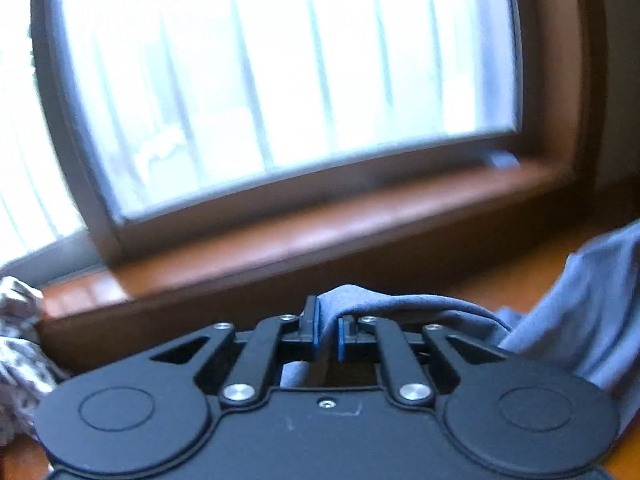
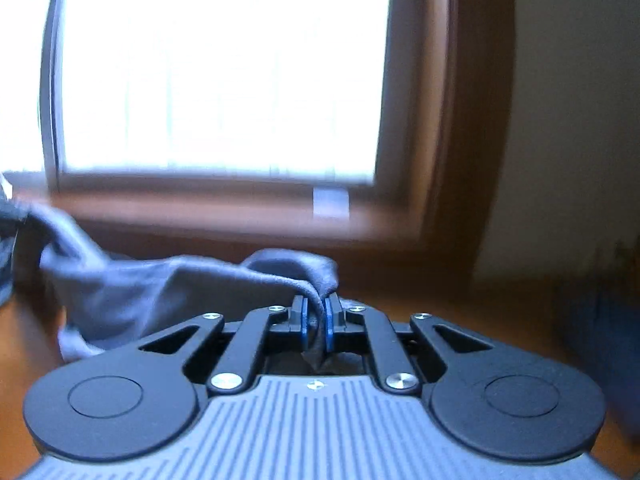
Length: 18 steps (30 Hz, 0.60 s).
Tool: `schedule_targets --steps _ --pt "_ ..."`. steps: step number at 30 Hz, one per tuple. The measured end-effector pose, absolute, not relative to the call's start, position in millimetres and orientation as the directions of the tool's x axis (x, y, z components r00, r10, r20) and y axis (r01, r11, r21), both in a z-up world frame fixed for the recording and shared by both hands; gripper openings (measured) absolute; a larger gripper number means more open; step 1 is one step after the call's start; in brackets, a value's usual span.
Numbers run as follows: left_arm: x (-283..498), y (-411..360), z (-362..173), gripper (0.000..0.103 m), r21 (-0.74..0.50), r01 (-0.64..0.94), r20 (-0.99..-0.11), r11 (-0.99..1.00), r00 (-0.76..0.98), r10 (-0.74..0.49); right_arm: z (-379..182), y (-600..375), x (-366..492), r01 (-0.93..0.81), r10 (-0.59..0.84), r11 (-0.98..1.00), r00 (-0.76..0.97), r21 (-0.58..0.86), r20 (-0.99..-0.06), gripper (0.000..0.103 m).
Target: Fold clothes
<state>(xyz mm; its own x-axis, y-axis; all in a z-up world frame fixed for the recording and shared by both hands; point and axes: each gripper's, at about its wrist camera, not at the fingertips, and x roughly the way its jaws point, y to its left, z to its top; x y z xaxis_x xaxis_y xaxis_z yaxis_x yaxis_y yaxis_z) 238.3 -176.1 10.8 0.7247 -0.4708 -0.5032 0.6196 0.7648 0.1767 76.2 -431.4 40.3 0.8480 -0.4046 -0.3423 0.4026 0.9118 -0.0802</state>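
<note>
A grey-blue garment (image 1: 592, 300) is held up between both grippers. In the left wrist view my left gripper (image 1: 329, 330) is shut on a fold of its edge, and the cloth trails off to the right above an orange-brown wooden surface (image 1: 516, 276). In the right wrist view my right gripper (image 2: 316, 320) is shut on another bunched edge of the same garment (image 2: 132, 296), which drapes away to the left. The blue pads (image 2: 330, 330) pinch the fabric on both sides. The rest of the garment is out of view.
A bright window (image 1: 280, 68) with a brown wooden frame and sill (image 1: 280, 248) fills the background close ahead. A patterned black-and-white cloth (image 1: 20, 360) lies at the far left. A pale wall (image 2: 572, 120) stands to the right of the window (image 2: 224, 64).
</note>
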Motion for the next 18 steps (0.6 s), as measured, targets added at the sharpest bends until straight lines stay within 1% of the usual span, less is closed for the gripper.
schedule_targets --steps 2,4,5,6,7,9,10,11,12,13,14,15,16,17,18 --pt "222 -159 25 0.007 0.181 0.583 -0.435 0.792 0.769 -0.468 78 -426 82 0.422 -0.445 0.894 0.879 -0.152 -0.171 0.008" --pt "203 -141 37 0.008 0.185 0.556 -0.384 0.81 0.8 -0.461 115 -422 72 0.45 -0.457 0.877 0.89 -0.17 -0.003 0.008" --pt "196 -134 41 0.008 0.173 0.551 -0.384 0.816 0.801 -0.46 127 -421 63 0.453 -0.45 0.875 0.891 -0.17 0.056 0.008" --pt "190 -127 42 0.009 0.148 0.555 -0.402 0.819 0.79 -0.463 136 -420 54 0.455 -0.444 0.871 0.89 -0.185 0.101 0.008" --pt "182 -122 40 0.01 0.122 0.564 -0.43 0.817 0.772 -0.468 139 -421 44 0.455 -0.439 0.866 0.891 -0.209 0.118 0.008" --pt "164 -116 29 0.013 0.115 0.557 -0.472 0.822 0.759 -0.448 129 -430 27 0.444 -0.446 0.862 0.894 -0.243 0.052 0.009" --pt "155 -116 22 0.013 0.13 0.548 -0.499 0.827 0.756 -0.423 118 -435 21 0.435 -0.453 0.863 0.892 -0.255 -0.011 0.009" --pt "145 -117 10 0.013 0.146 0.547 -0.536 0.825 0.744 -0.399 98 -446 13 0.421 -0.467 0.864 0.875 -0.275 -0.127 0.009" --pt "135 -119 -2 0.021 0.162 0.547 -0.572 0.821 0.73 -0.374 79 -455 7 0.413 -0.482 0.863 0.845 -0.291 -0.23 0.011" --pt "128 -121 -17 0.026 0.175 0.55 -0.615 0.817 0.708 -0.346 48 -472 0 0.415 -0.509 0.858 0.771 -0.303 -0.383 0.014" --pt "122 -124 -31 0.036 0.186 0.556 -0.66 0.81 0.681 -0.316 21 -486 -5 0.433 -0.527 0.85 0.683 -0.301 -0.505 0.019" --pt "120 -127 -39 0.041 0.19 0.558 -0.686 0.808 0.664 -0.298 -8 -501 -11 0.464 -0.545 0.831 0.565 -0.307 -0.62 0.019" --pt "118 -131 -45 0.041 0.192 0.561 -0.708 0.805 0.648 -0.282 -31 -512 -19 0.512 -0.571 0.796 0.463 -0.322 -0.678 0.019" --pt "117 -135 -52 0.043 0.195 0.563 -0.73 0.803 0.63 -0.265 -47 -521 -28 0.559 -0.59 0.761 0.384 -0.329 -0.711 0.019" --pt "118 -139 -52 0.049 0.189 0.567 -0.736 0.802 0.623 -0.266 -54 -529 -35 0.595 -0.585 0.741 0.344 -0.312 -0.735 0.019"
